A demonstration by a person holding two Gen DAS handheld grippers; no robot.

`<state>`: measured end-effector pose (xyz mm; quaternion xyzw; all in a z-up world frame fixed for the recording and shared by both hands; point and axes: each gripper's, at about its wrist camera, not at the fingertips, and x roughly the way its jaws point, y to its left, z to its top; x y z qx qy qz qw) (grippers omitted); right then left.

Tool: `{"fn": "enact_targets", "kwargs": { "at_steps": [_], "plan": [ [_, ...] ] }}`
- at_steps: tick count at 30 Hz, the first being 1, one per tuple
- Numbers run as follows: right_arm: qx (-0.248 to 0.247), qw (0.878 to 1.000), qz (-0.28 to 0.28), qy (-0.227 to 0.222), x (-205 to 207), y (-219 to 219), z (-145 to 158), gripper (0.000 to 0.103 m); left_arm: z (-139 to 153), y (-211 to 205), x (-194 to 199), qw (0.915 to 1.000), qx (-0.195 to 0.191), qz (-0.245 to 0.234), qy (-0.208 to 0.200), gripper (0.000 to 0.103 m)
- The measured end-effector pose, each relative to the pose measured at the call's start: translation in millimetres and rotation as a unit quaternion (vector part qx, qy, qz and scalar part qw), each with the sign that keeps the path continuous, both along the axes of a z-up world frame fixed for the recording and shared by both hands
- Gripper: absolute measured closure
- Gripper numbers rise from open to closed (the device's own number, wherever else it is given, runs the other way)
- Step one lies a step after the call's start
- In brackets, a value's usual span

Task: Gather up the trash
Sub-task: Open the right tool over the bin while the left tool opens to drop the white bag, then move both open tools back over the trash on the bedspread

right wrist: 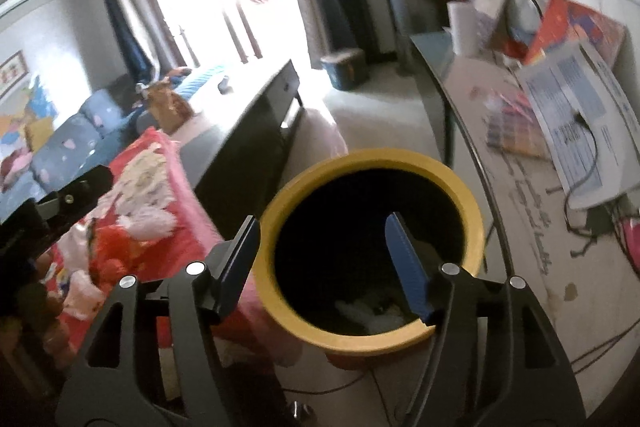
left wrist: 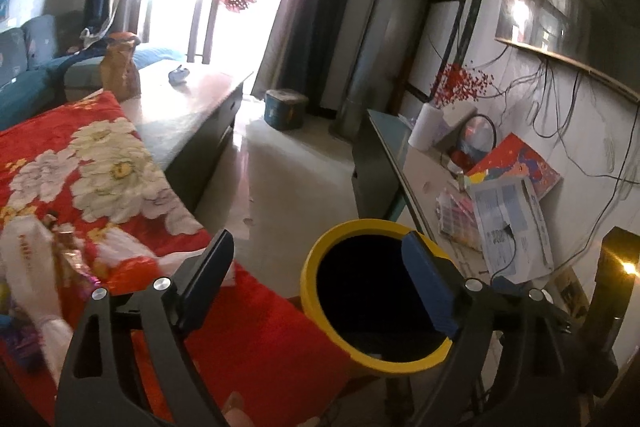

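The step in hand looked like the drop into the bin: both tools stood over its yellow rim with nothing between their fingers. To do it well, I judged, each tool had to stay above the dark mouth until its piece was clear of the pads, then lift straight off without knocking the rim, since the bin stood close against the red blanket and could tip.

The left gripper was spread wide and empty; its right-hand pad showed across the mouth of the bin at about 3 o'clock, its left-hand pad out over the blanket at 9 o'clock. Whether either touched the rim could not be told.

The right gripper stood about half open, also empty, one finger outside the rim at 9 o'clock and the other over the opening. Pale crumpled trash lay at the bottom of the bin, toward 6 o'clock.

More wrappers remained on the blanket at the left view's 8 o'clock, near a white-gloved hand.
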<state>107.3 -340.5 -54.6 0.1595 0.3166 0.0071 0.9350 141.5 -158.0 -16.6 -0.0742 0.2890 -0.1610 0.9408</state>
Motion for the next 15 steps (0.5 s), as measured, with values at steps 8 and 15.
{"fn": "enact_targets", "kwargs": {
  "at_steps": [8, 15],
  "plan": [
    [-0.026, 0.998, 0.037, -0.041, -12.1, 35.2, 21.2, 0.036, 12.2, 35.6, -20.1, 0.9993, 0.004, 0.033, -0.015, 0.017],
    [-0.04, 0.995, 0.072, -0.057, -19.3, 64.5, 29.2, 0.035, 17.0, 70.4, -29.3, 0.9974, -0.002, 0.068, -0.021, 0.016]
  ]
}}
